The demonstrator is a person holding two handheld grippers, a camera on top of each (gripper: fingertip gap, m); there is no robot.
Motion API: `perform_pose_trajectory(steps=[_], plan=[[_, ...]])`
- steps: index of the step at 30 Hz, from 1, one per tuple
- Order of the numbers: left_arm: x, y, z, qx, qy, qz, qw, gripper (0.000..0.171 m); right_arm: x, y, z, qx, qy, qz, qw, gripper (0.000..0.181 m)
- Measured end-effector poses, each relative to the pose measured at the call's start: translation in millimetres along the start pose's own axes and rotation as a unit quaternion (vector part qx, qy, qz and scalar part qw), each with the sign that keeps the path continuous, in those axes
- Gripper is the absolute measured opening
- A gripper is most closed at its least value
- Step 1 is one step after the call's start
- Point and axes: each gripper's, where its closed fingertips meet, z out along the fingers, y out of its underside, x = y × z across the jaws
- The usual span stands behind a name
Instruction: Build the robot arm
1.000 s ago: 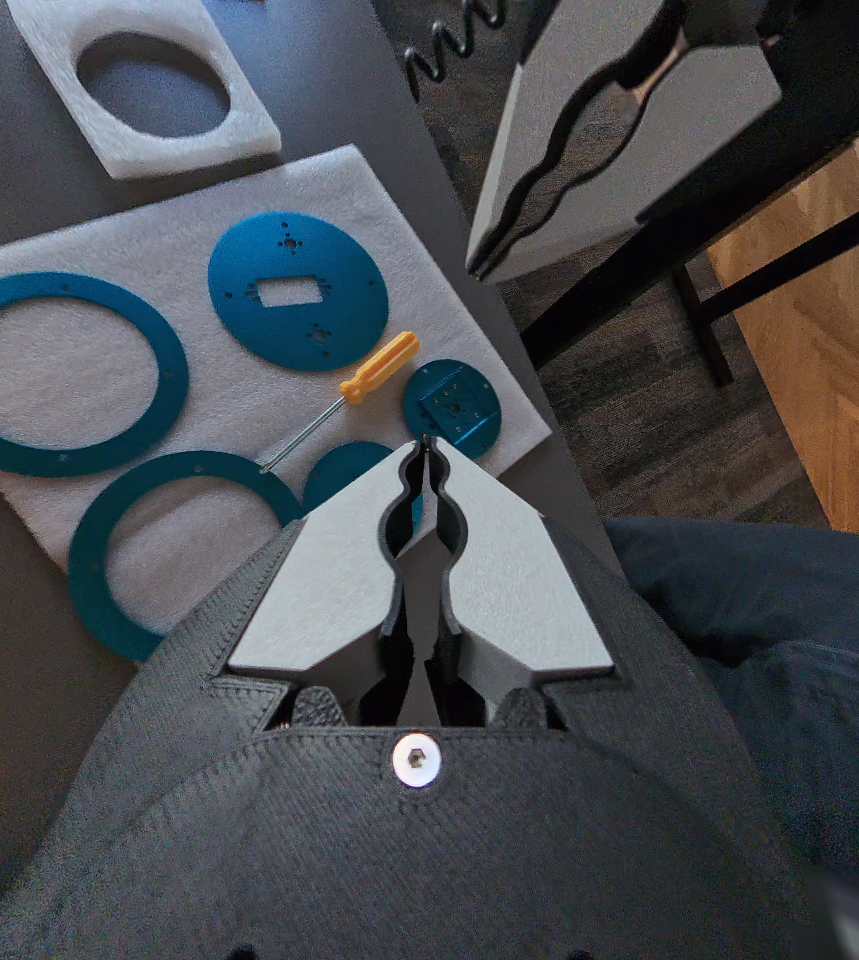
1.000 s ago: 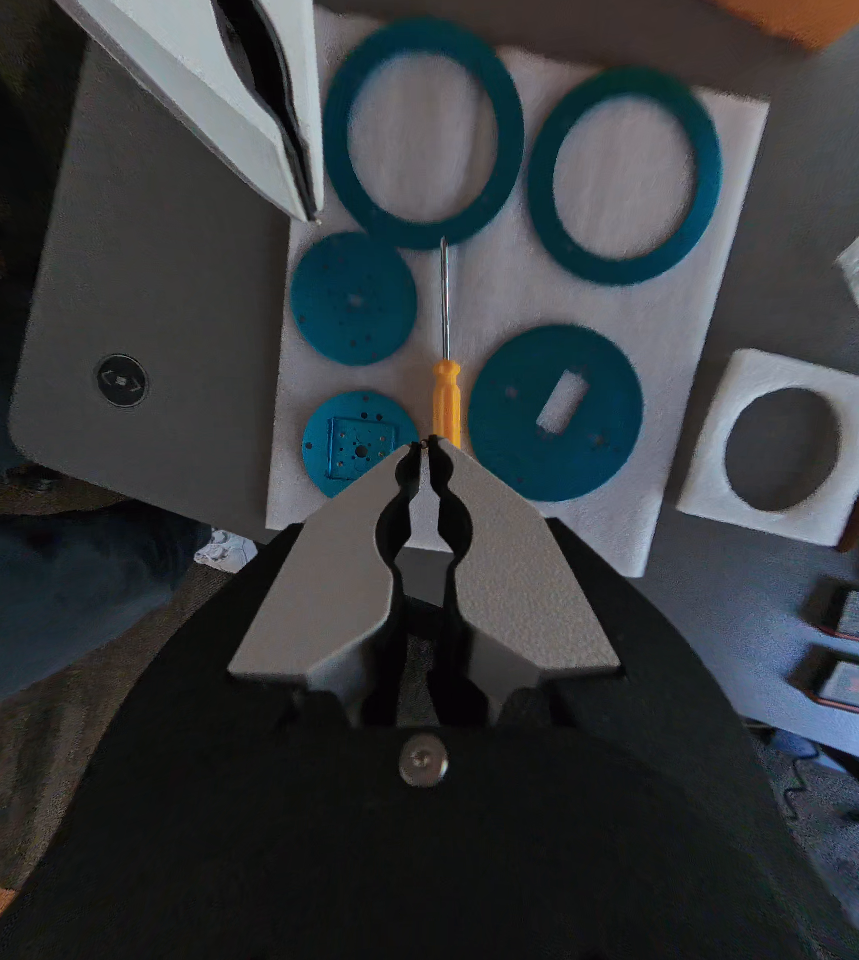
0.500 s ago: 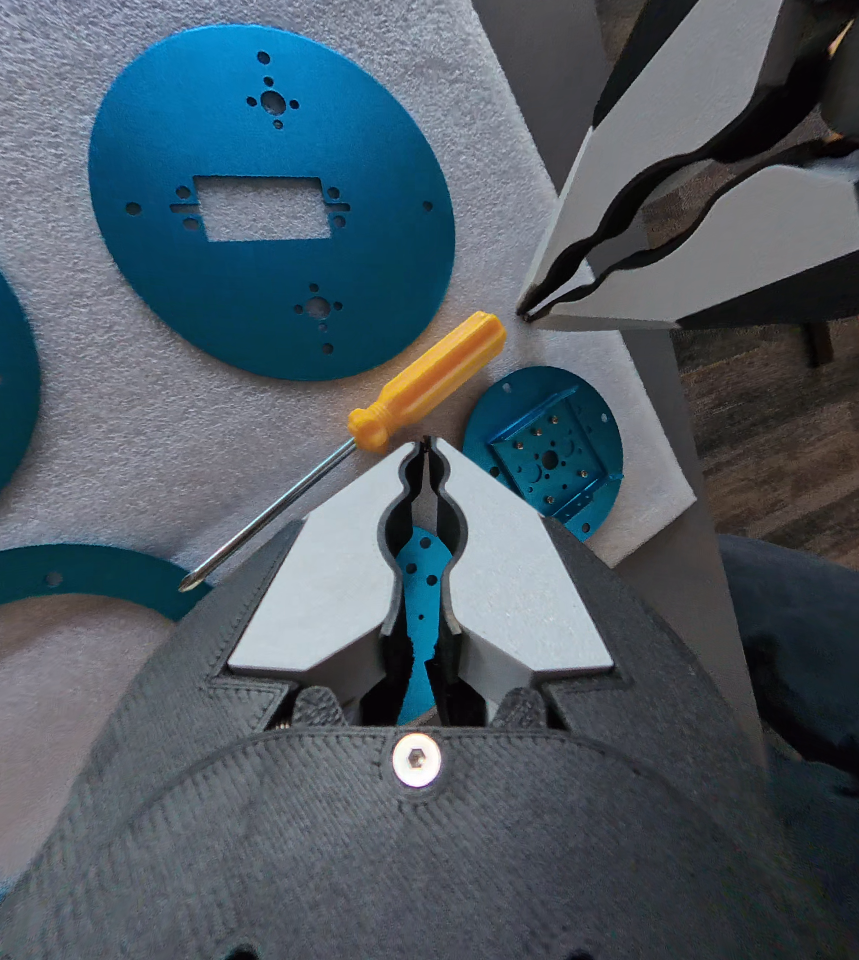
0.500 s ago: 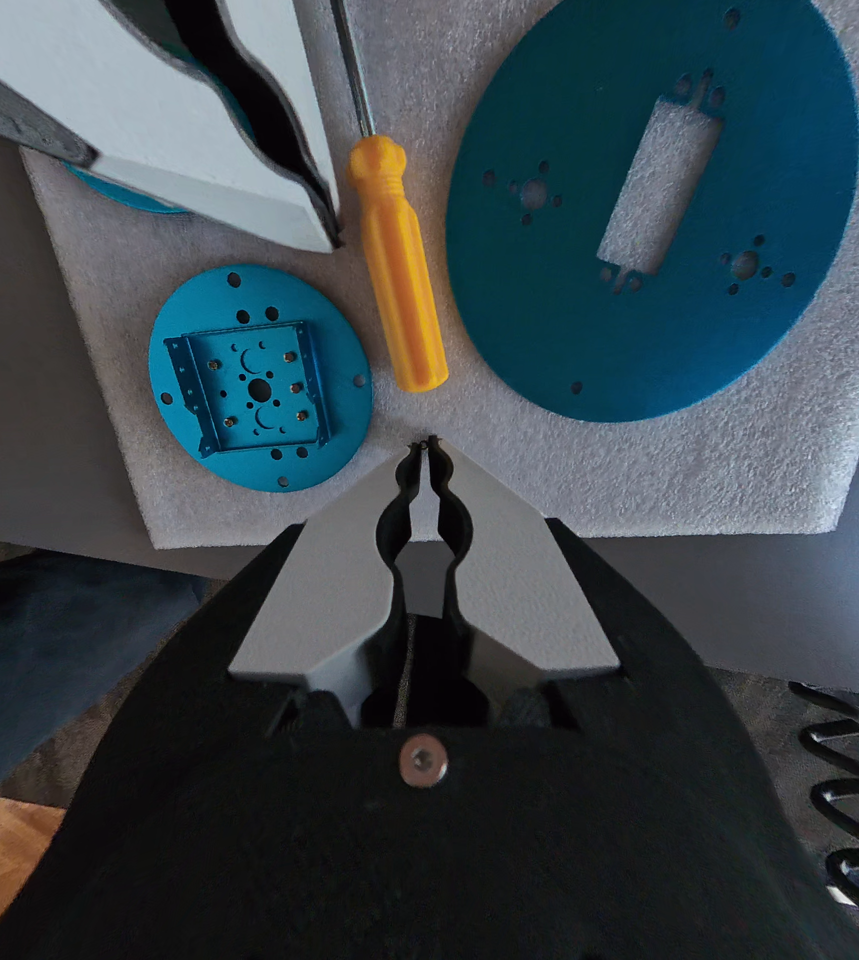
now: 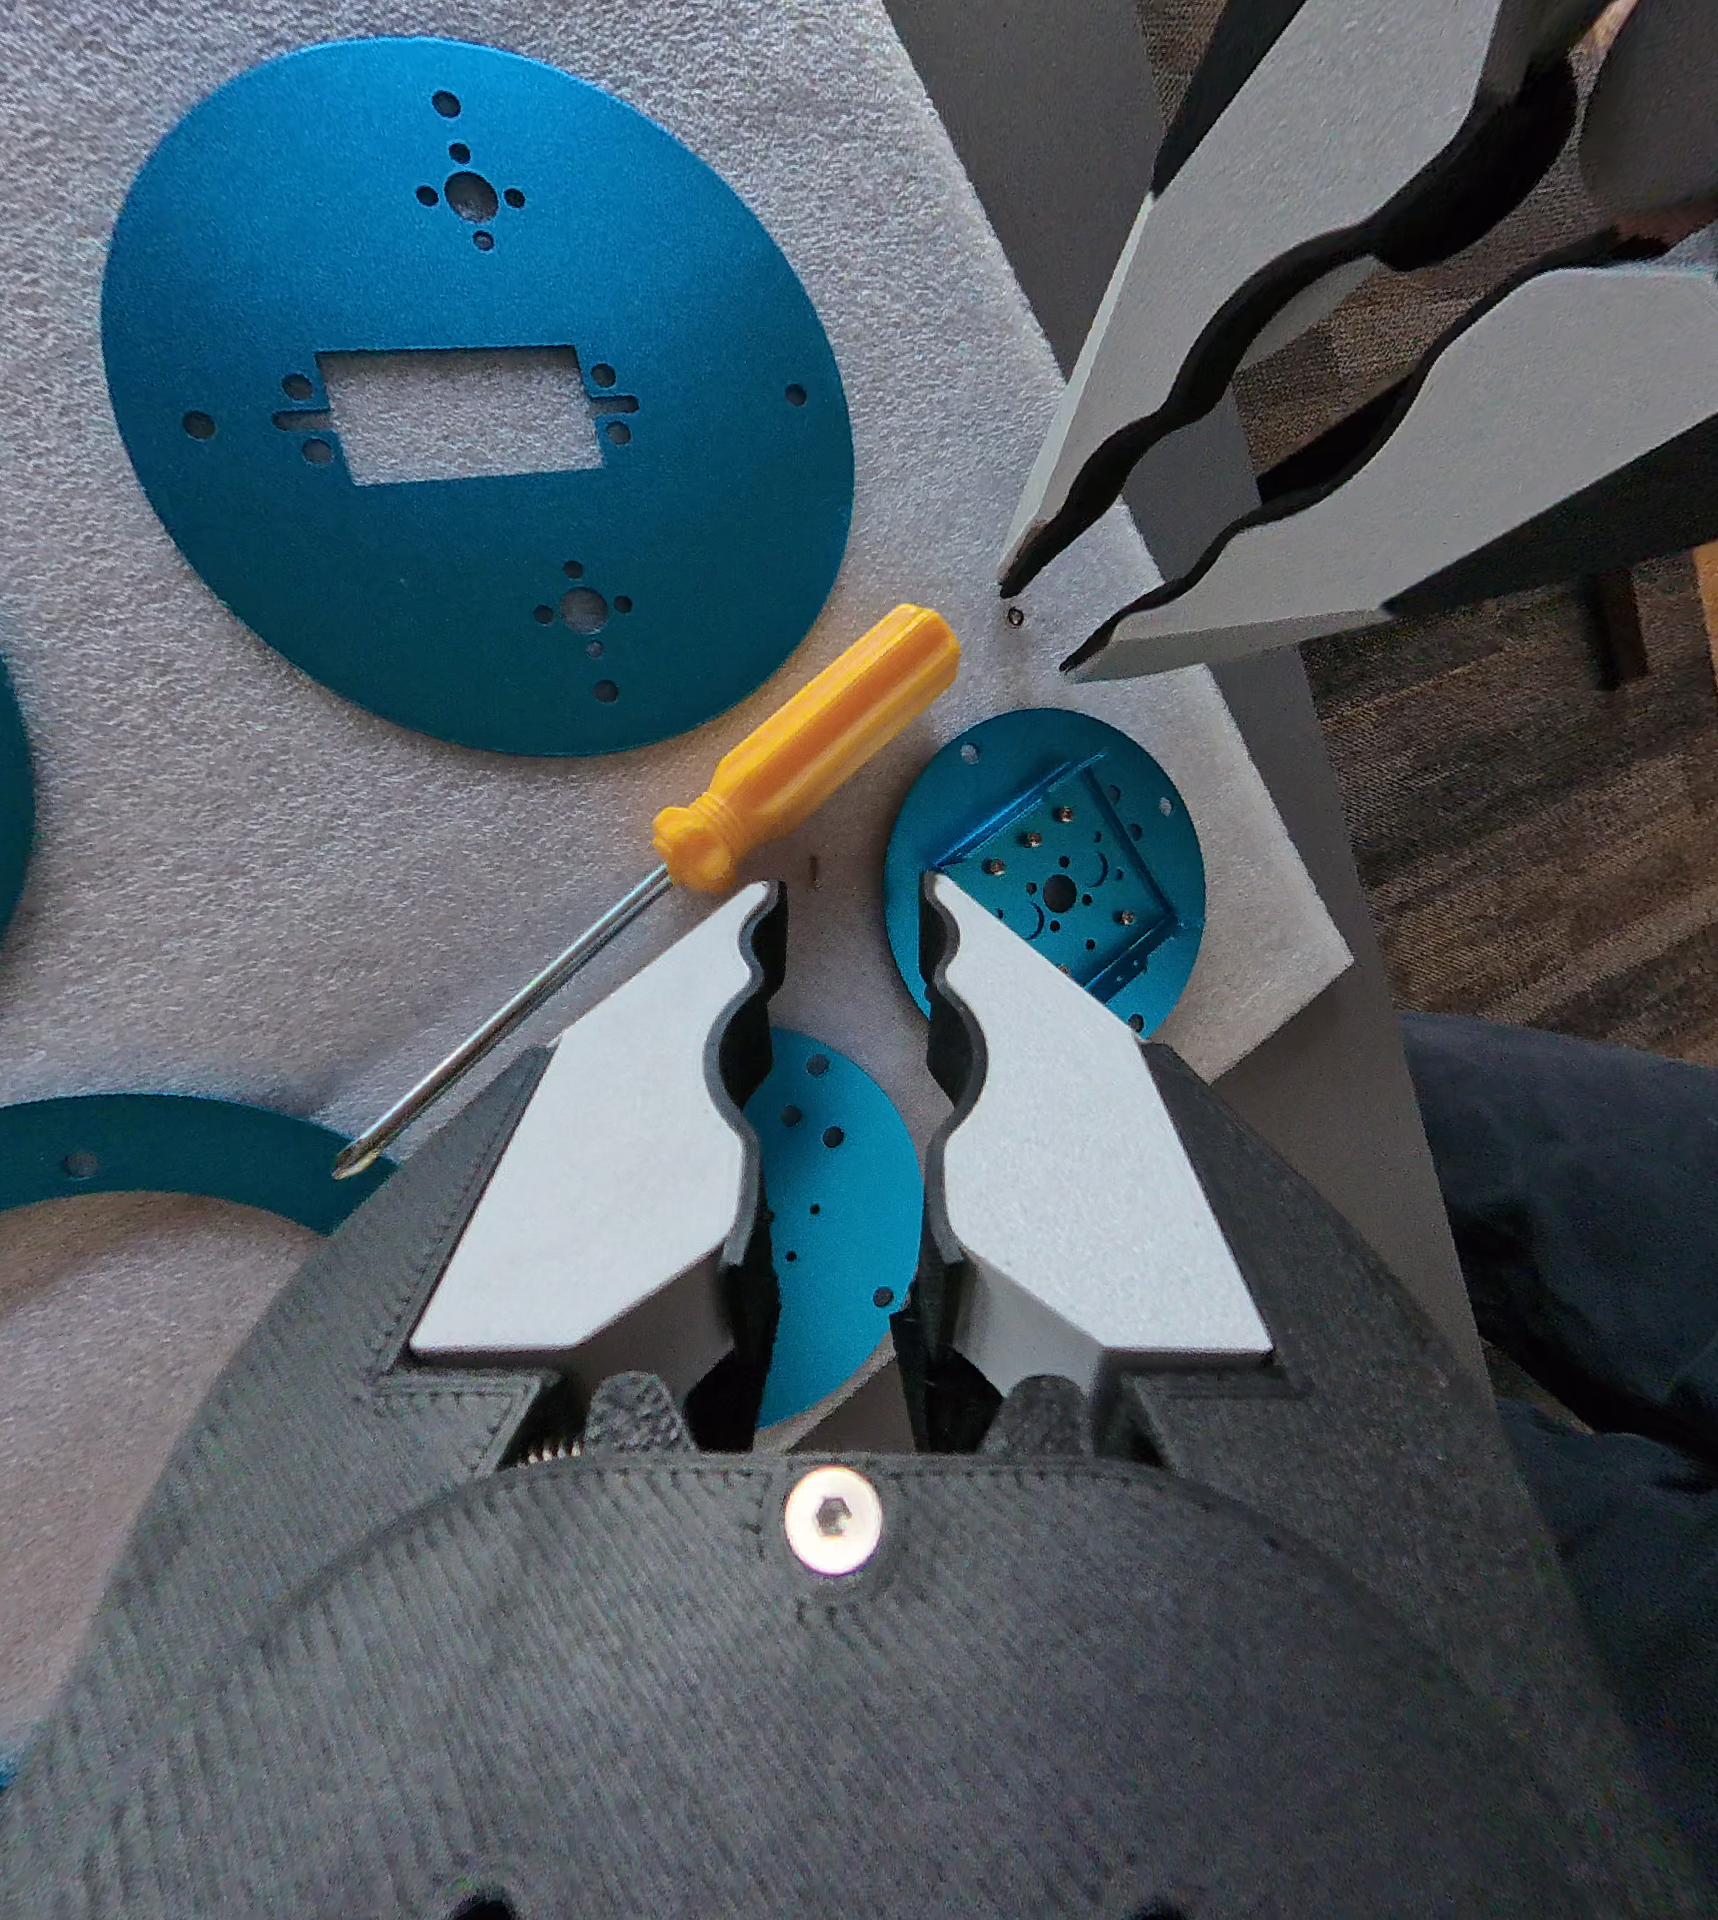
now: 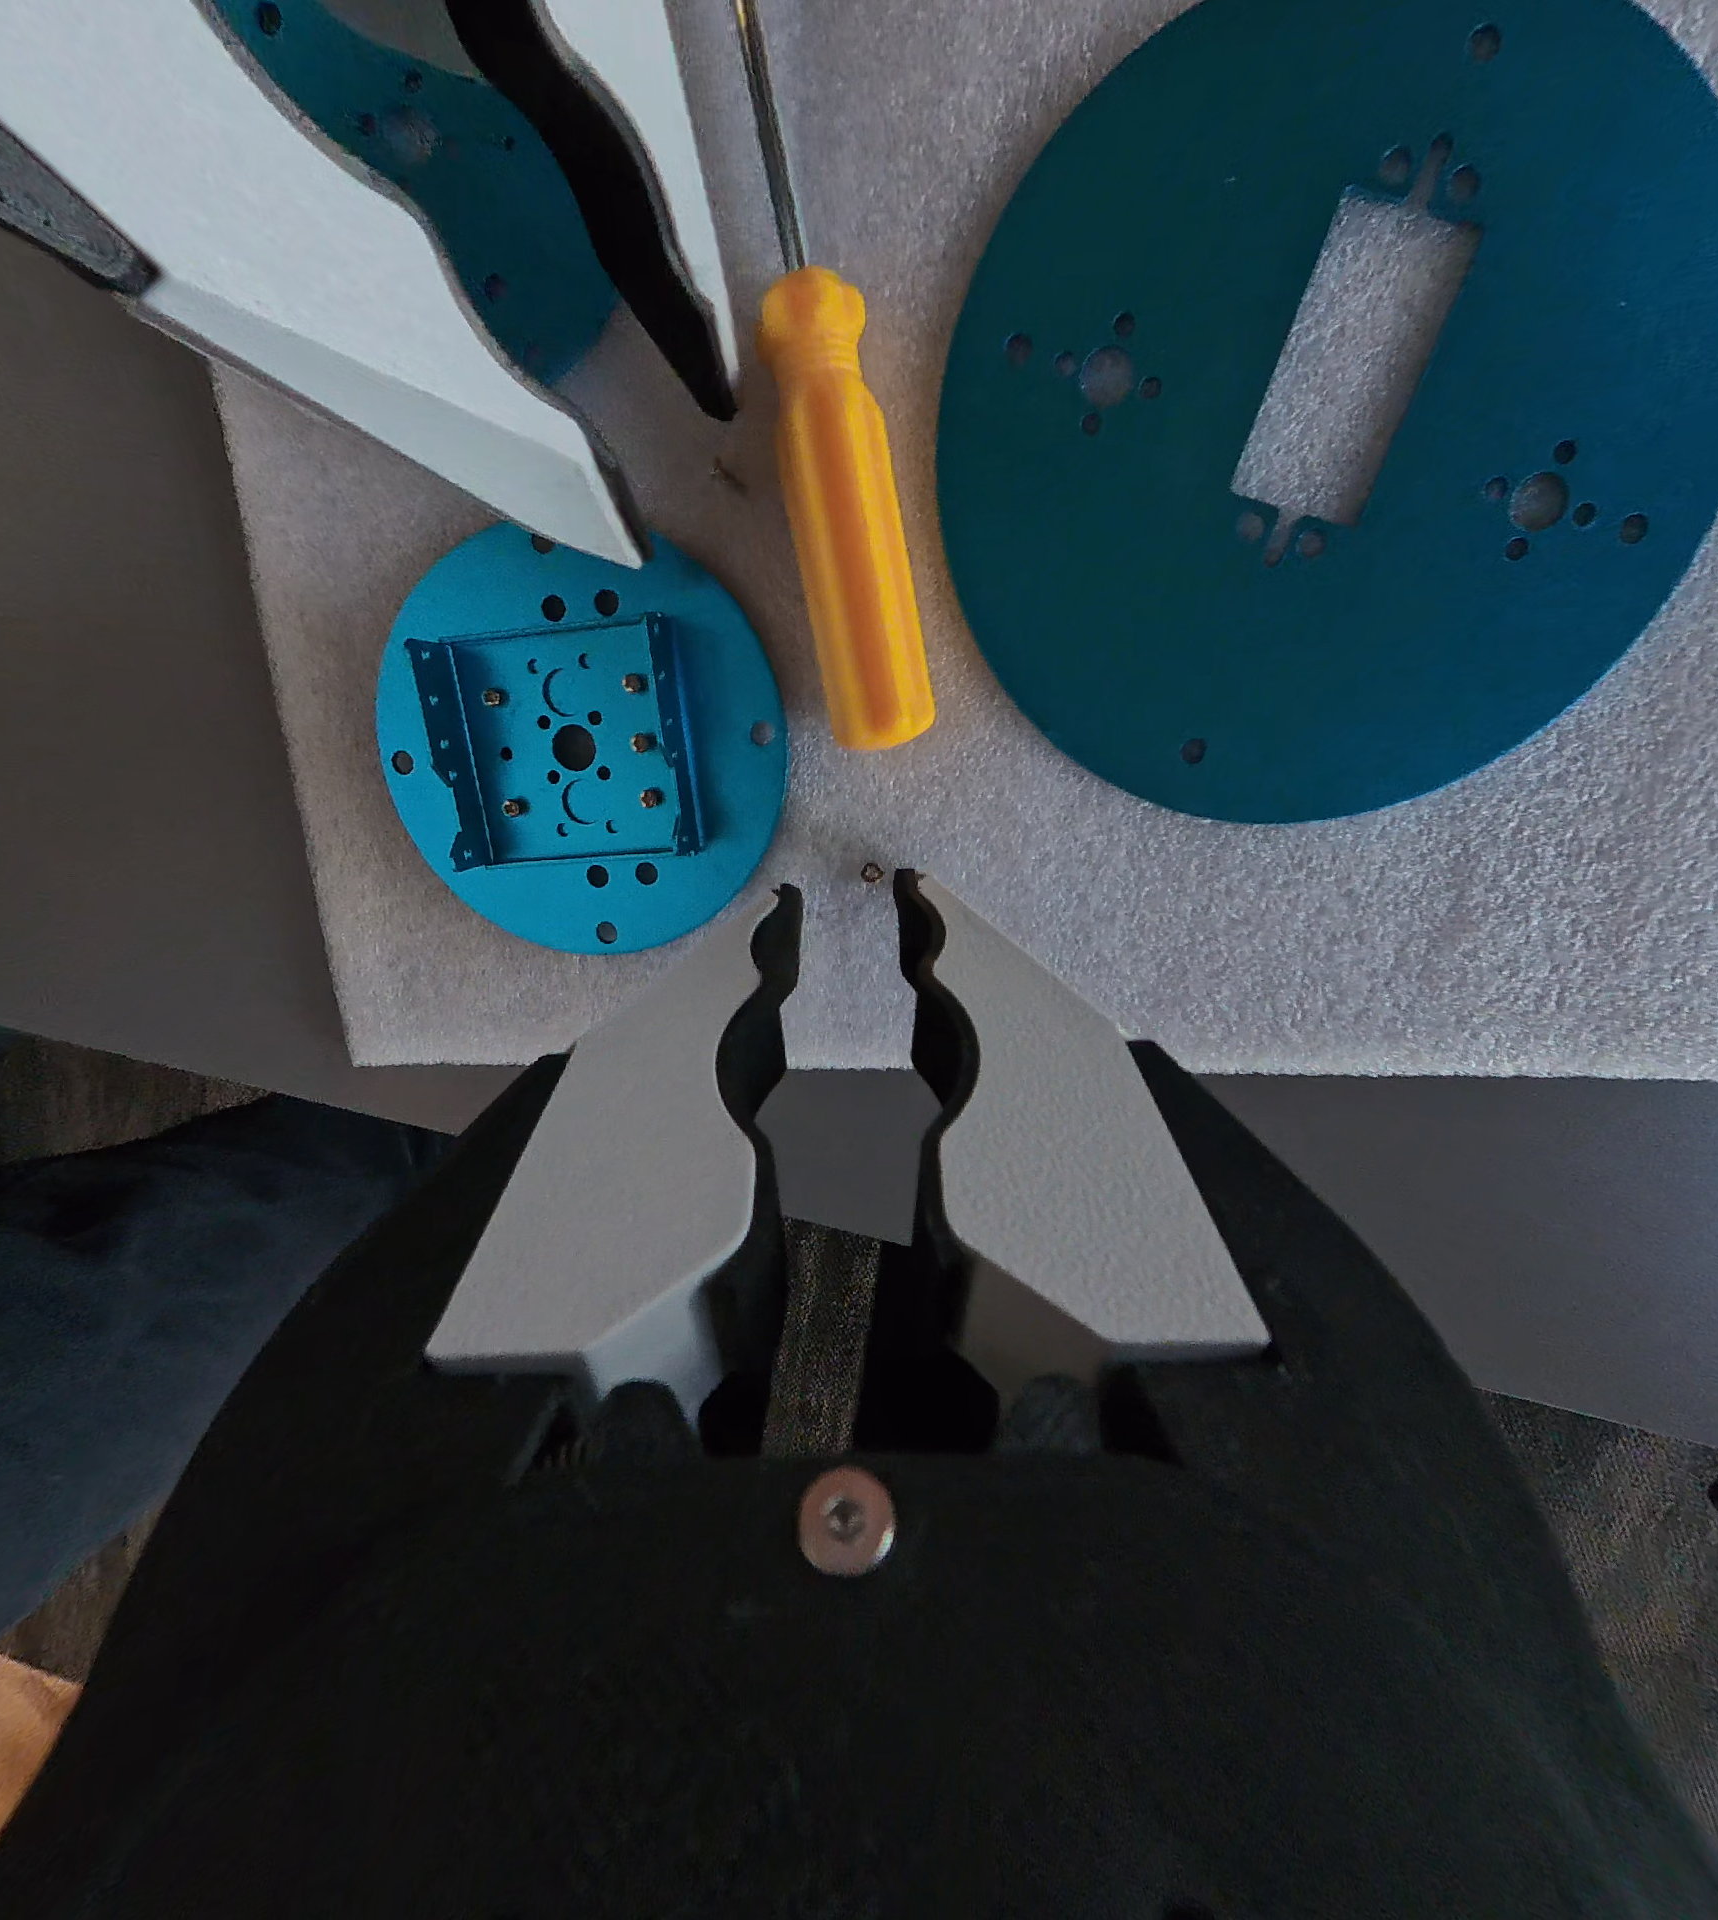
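My left gripper point(image 5: 850, 891) is open just above the white foam sheet point(image 5: 211, 935). A tiny dark screw point(image 5: 813, 871) lies loose on the foam between its tips, touching neither. A yellow-handled screwdriver point(image 5: 803, 748) lies just left of it and a small blue disc with a square bracket point(image 5: 1073, 831) just right. My right gripper point(image 6: 844, 886) is open and empty, with a tiny nut point(image 6: 871, 873) lying on the foam point(image 6: 1250, 935) next to its right fingertip point(image 6: 907, 888). The screwdriver point(image 6: 850, 520) and bracket disc point(image 6: 574, 738) lie ahead of it. Each gripper shows in the other's view, open.
A large blue disc with a rectangular cut-out point(image 5: 481, 260) lies beyond the screwdriver. A small holed blue disc point(image 5: 834, 1195) lies under my left gripper. Blue rings point(image 5: 107, 1153) lie at the left. The foam's edge and the dark table point(image 6: 55, 623) are close; a person's dark trousers point(image 5: 1613, 1247) are beside it. My right fingertips sit around 7 cm from my left ones.
Both grippers came down close to the foam, then opened from shut. A tiny screw now lies at the left tips and a tiny nut at the right tips.
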Motion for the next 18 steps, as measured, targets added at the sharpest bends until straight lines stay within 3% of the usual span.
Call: perform_pose_trajectory(steps=[7, 11, 14, 18], plan=[[-5, 1, -19, 0.037, -0.034, 0.018, 0.999, 0.026, 2, -3, -14, 0.063, 0.016, 0.009, 0.998, 0.021], [-5, -10, -60, 0.104, -0.058, 0.006, 0.993, 0.028, 6, -7, -40, 0.117, 0.061, 0.032, 0.991, 0.02], [4, -37, -126, 0.188, -0.081, 0.011, 0.979, 0.029, 11, -32, -94, 0.198, 0.137, 0.055, 0.969, 0.019], [55, -107, -219, 0.274, -0.047, 0.09, 0.956, 0.055, 14, -82, -218, 0.306, 0.244, 0.081, 0.917, 0.019]])
